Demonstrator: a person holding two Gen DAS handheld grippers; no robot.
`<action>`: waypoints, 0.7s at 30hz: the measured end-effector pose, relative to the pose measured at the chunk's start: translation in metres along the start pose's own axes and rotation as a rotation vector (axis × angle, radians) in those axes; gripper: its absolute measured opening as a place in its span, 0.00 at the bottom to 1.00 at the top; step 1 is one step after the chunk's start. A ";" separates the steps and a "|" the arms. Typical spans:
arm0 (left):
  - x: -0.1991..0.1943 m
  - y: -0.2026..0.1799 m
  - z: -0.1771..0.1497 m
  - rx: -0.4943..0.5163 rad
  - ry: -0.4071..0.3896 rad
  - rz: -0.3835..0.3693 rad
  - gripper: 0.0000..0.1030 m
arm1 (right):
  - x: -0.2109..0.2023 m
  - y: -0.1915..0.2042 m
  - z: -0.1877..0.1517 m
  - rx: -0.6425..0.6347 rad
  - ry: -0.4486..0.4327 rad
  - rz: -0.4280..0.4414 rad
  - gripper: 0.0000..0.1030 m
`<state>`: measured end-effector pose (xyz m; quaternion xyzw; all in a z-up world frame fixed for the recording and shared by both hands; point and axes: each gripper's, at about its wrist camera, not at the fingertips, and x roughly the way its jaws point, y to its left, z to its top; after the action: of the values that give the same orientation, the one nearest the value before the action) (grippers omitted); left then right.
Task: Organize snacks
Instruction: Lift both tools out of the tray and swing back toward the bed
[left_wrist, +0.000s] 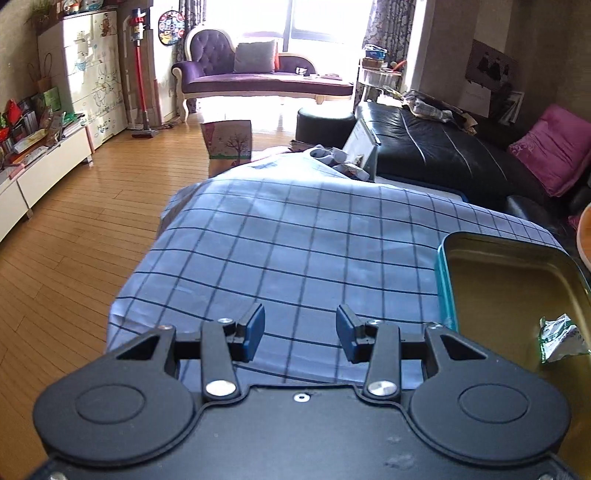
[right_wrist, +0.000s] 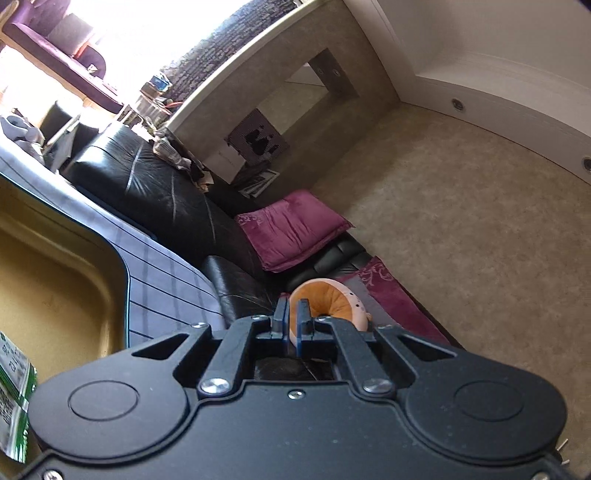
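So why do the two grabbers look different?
The left gripper has its jaws spread wide; the right gripper has them nearly shut, with nothing between. The left points level over the checked cloth; the right is tilted, aimed past the tin toward the black sofa. Both have blue pads.

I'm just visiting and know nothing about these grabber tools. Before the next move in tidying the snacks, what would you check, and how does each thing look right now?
1. Left gripper free to grab: ok, jaws wide apart with nothing between them, over the checked cloth.
2. Right gripper free: cannot tell, jaws nearly closed, and whether they pinch anything is unclear.
3. Tin ready to receive: ok, it lies open, gold inside showing.
4. Snack packet stowed: ok, a green and white packet lies inside the tin.
5. More snacks within reach: cannot tell, only distant clutter at the far end of the cloth.
6. Right gripper aimed at the work: not ok, it points toward the black sofa.
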<state>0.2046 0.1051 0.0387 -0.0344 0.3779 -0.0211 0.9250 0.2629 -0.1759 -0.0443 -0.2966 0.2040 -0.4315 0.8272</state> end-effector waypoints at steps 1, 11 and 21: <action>0.002 -0.010 0.000 0.015 0.005 -0.015 0.42 | 0.008 -0.010 -0.006 0.007 0.010 -0.017 0.03; 0.027 -0.101 -0.014 0.122 0.078 -0.122 0.42 | 0.065 -0.061 -0.057 -0.027 0.053 -0.181 0.03; 0.056 -0.130 -0.026 0.215 0.124 -0.080 0.43 | 0.077 -0.029 -0.091 -0.071 -0.026 -0.177 0.03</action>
<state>0.2245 -0.0296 -0.0084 0.0515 0.4281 -0.1005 0.8966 0.2339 -0.2819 -0.0989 -0.3482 0.1816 -0.4914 0.7774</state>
